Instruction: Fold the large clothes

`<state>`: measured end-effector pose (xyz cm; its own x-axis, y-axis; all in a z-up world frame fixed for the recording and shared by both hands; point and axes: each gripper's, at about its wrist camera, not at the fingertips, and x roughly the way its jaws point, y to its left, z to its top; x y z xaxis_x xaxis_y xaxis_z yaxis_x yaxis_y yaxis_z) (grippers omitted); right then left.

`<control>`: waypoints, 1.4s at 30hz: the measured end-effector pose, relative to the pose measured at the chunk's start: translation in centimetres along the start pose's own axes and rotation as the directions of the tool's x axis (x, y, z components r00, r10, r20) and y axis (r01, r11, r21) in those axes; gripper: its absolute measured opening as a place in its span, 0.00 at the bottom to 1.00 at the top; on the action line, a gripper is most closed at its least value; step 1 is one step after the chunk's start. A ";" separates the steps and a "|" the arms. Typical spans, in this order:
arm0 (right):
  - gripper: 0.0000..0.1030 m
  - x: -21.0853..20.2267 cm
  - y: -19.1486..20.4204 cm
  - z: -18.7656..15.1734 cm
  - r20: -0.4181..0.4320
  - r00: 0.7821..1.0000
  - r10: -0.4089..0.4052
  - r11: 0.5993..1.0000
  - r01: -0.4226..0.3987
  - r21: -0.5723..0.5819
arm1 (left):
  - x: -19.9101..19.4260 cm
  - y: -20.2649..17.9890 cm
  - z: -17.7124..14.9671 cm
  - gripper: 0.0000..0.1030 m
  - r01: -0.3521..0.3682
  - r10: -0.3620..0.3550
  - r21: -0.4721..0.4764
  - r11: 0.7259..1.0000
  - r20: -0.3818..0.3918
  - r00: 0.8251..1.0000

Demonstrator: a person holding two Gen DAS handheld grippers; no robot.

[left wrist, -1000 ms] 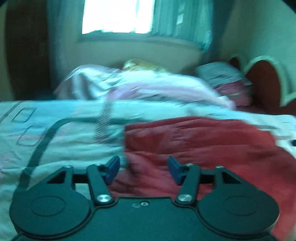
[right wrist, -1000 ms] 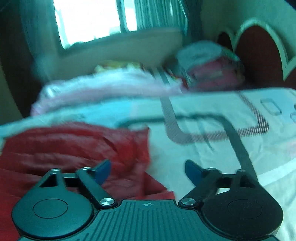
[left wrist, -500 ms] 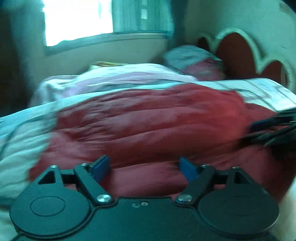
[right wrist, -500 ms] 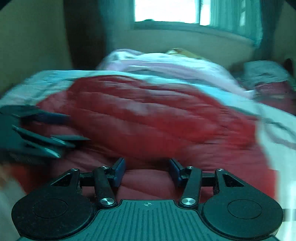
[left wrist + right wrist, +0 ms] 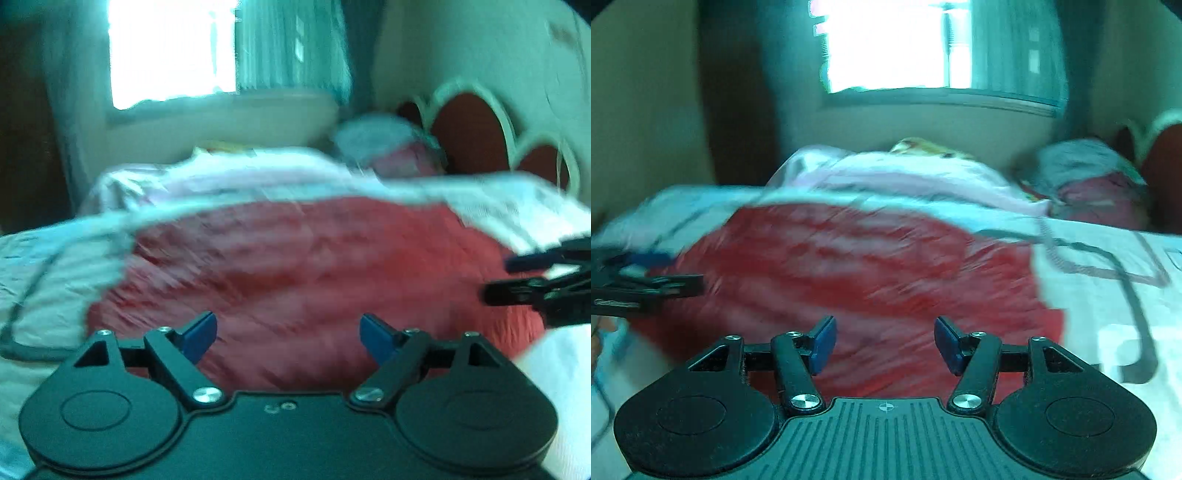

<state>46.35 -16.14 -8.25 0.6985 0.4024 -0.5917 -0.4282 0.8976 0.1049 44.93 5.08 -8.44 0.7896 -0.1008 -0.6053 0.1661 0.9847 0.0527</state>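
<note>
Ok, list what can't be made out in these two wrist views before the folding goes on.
- Red garment: motion blur in both views hides its sleeves, collar and seams; its near edge sits behind each claw's body.
- Right claw: cut off by the left wrist view's right edge, smeared.
- Left claw: cut off by the right wrist view's left edge, blurred.
- Window: glare blots out anything beyond it.
- Pillows: too blurred to count.

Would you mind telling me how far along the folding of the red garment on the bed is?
Done: the red garment lies spread on the bed; no fold shows. In hand: nothing; the left gripper and right gripper are open above it, their jaws having just moved. Left: gripping and every fold.
</note>
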 end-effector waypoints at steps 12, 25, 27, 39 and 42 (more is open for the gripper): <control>0.68 -5.4 -9.9 -5.0 -0.046 0.987 -0.157 0.882 0.161 0.443 | -3.9 7.8 -3.3 0.99 -0.263 0.251 -0.218 0.940 -0.080 0.965; 0.67 -3.9 -14.4 -9.8 0.129 0.991 0.031 0.412 -0.130 0.902 | -3.9 14.5 -9.5 0.57 0.107 -0.051 -0.914 0.391 0.095 0.994; 0.62 -2.8 -14.4 -9.2 0.130 0.991 0.013 0.426 -0.123 0.896 | -2.9 15.0 -9.3 0.52 0.108 -0.052 -0.914 0.392 0.095 0.994; 0.13 -3.2 -13.4 -7.5 0.108 0.994 -0.005 0.543 -0.088 0.835 | -2.0 15.5 -6.9 0.15 0.116 -0.056 -0.863 0.491 0.102 0.993; 0.13 -4.5 -13.0 -7.1 0.092 0.996 -0.008 0.573 -0.071 0.816 | -3.5 15.1 -6.2 0.15 0.122 -0.059 -0.842 0.525 0.108 0.992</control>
<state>44.69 -30.95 -12.66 0.7518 0.4103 -0.5162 0.1728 0.6329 0.7547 41.01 21.21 -10.48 0.8376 -0.1731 -0.5182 -0.3133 0.6248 -0.7152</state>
